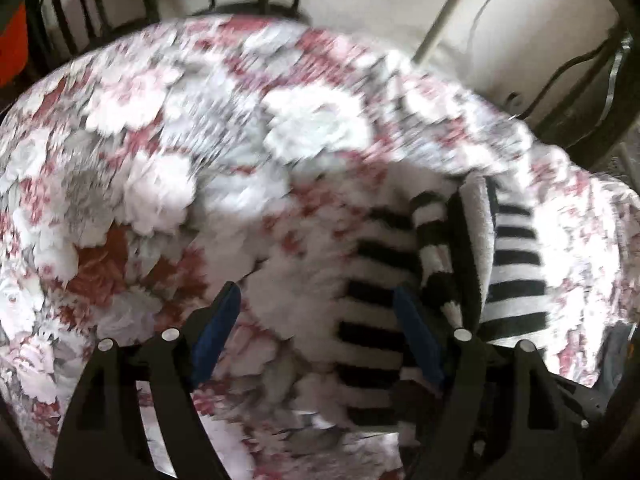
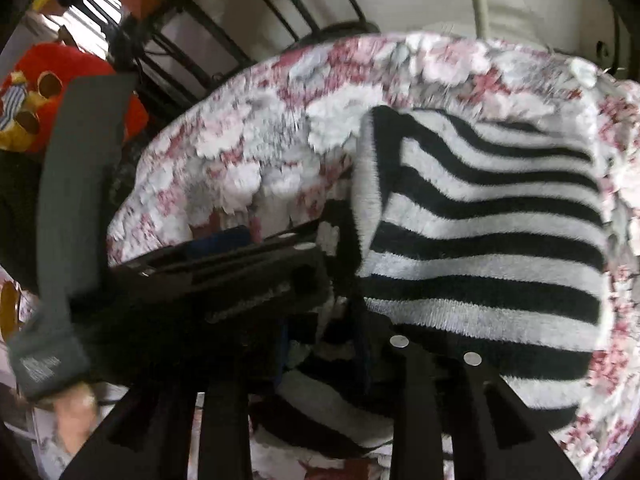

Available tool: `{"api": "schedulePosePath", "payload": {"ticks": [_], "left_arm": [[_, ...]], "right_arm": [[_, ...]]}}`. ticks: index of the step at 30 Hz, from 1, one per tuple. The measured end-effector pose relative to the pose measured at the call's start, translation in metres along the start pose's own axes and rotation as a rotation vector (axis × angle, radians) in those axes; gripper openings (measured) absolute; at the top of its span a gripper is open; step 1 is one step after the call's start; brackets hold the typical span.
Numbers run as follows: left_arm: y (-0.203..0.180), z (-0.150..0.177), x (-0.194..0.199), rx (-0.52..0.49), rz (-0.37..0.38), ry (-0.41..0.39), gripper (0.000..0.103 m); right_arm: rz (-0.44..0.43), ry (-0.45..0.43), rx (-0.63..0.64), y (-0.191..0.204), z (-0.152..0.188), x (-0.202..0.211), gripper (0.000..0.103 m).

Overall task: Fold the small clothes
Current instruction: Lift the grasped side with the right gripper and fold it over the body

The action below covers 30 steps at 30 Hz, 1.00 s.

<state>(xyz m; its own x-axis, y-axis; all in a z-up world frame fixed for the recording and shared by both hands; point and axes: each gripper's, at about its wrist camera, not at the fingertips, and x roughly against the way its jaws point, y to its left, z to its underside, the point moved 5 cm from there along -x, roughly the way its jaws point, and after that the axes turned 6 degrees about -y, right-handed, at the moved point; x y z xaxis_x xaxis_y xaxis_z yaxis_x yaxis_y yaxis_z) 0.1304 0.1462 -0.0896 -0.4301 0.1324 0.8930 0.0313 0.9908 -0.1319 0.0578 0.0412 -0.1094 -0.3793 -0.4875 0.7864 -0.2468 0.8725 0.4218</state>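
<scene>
My left gripper (image 1: pixel 316 312) hangs with its blue-padded fingers (image 1: pixel 218 320) spread wide over the floral sheet (image 1: pixel 160 128) that covers the bed. Nothing sits between those fingers except the sheet and the near edge of the striped garment (image 1: pixel 376 280). The black-and-white striped garment lies bunched on the sheet, just ahead and to the right of that gripper. In the right wrist view it fills the middle as a rumpled, partly doubled-over heap (image 2: pixel 480 216), and its lower folds run in between my right gripper's (image 2: pixel 316 344) arms. Those fingertips are buried in dark cloth, so I cannot tell whether they pinch it. A red plush toy (image 2: pixel 60 92) sits far left beside a black metal frame (image 2: pixel 224 24).
</scene>
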Motion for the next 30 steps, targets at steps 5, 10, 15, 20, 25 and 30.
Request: {"api": "schedulePosePath", "payload": {"ticks": [5,10,15,20,25,30], "left_arm": [[0.02,0.001,-0.005,0.039,-0.036,0.04,0.08],[0.009,-0.011,0.016,0.032,-0.006,-0.031,0.089],[-0.011,-0.014,0.013,0.006,-0.004,-0.021,0.09],[-0.039,-0.019,0.015,-0.023,0.017,-0.045,0.091],[-0.062,-0.007,-0.008,-0.097,-0.024,-0.003,0.092],[-0.063,0.017,-0.055,-0.17,-0.126,0.081,0.099]], "right_arm": [[-0.028,0.069,-0.007,-0.015,0.018,-0.03,0.032],[-0.081,0.06,-0.043,-0.015,0.016,-0.009,0.041],[-0.062,0.018,-0.014,-0.028,0.017,0.038,0.046],[-0.012,-0.015,0.049,-0.036,0.03,0.07,0.046],[0.038,0.025,0.07,-0.052,0.052,0.063,0.044],[0.005,0.11,0.007,-0.073,0.063,0.033,0.042]]}}
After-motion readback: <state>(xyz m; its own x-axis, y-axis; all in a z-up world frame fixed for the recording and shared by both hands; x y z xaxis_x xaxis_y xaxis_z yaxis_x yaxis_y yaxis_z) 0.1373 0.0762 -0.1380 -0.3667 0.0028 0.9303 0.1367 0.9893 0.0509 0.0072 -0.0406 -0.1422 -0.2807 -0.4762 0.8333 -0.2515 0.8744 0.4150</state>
